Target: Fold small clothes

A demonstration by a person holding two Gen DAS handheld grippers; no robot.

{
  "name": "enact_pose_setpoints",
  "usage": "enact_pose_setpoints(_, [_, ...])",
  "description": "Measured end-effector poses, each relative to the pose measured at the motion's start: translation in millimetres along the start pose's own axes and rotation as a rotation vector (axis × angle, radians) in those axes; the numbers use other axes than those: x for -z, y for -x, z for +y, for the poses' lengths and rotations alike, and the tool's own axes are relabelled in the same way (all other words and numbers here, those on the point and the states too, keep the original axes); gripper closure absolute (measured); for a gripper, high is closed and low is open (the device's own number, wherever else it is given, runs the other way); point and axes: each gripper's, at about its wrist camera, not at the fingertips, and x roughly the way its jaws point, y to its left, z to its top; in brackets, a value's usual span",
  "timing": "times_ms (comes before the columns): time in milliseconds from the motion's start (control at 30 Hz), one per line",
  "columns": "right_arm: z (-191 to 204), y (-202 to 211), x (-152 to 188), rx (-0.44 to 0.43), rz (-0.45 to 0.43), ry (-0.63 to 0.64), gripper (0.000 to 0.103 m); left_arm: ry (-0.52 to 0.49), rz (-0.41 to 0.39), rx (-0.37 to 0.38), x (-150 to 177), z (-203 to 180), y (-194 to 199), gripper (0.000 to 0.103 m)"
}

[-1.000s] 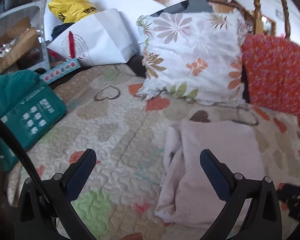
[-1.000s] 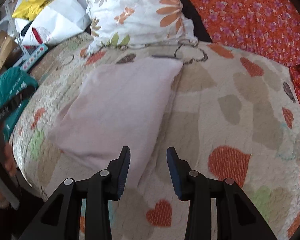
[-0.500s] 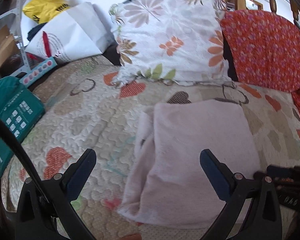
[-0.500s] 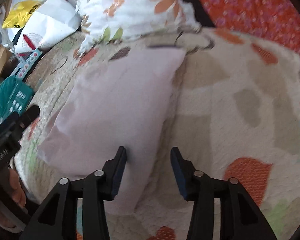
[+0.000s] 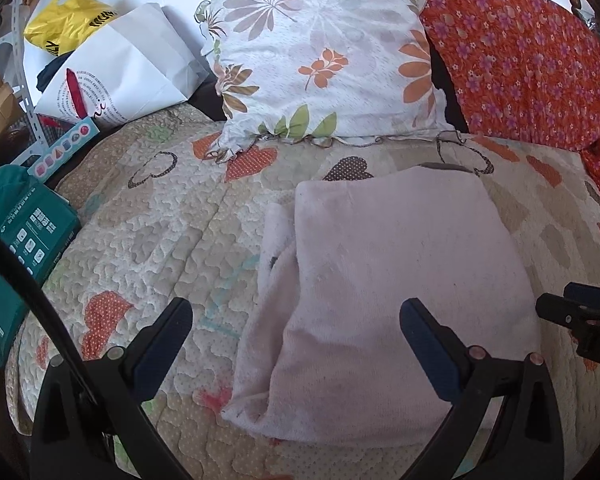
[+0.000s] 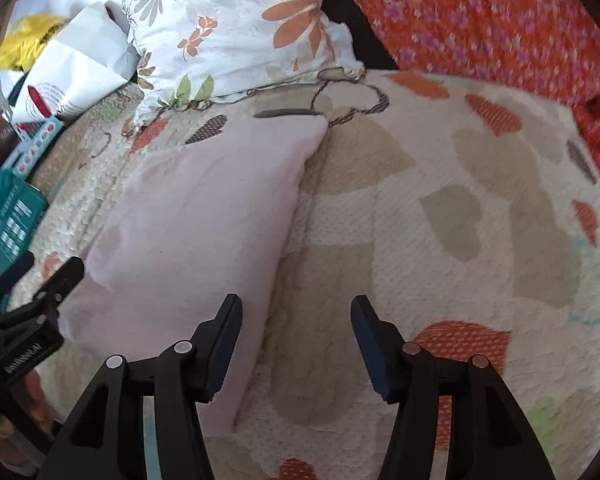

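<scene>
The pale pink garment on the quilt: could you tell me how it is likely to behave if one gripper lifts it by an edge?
The pale pink garment looks soft and fuzzy, so it will probably droop. Its layers lie loosely folded, so they may fall open. It seems light, and the textured quilt may drag at it.

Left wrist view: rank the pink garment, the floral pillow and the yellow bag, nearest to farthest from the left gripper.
1. Pink garment, folded, just ahead of the left gripper.
2. Floral pillow, behind it.
3. Yellow bag, far back left.
</scene>
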Motion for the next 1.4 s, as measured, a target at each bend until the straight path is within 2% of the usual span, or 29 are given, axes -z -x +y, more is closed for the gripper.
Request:
enact_pose_setpoints(200, [-9.4,-3.7,4.7,0.034,0.032,-0.032,0.042,0.011,0.013,0.001,2.3,3.5,-1.2,0.0])
enact_pose_setpoints(333, [-3.0,-0.3,7.3,0.051,0.026,-0.004,0.042,0.014,0.002,-0.019,3.1,5.8,-0.2,0.0])
enact_pose_setpoints(500, [6.8,-4.2,12.4,0.089,0.047,0.045,0.041,0.04,0.034,0.003,4.0,11.3,-4.8,0.0])
enact_pose_setpoints(1400, [12.7,-7.8,18.3,0.169,0.057,0.104,0.036,0.041,0.06,-0.018,5.7,18.3,-11.5,0.0])
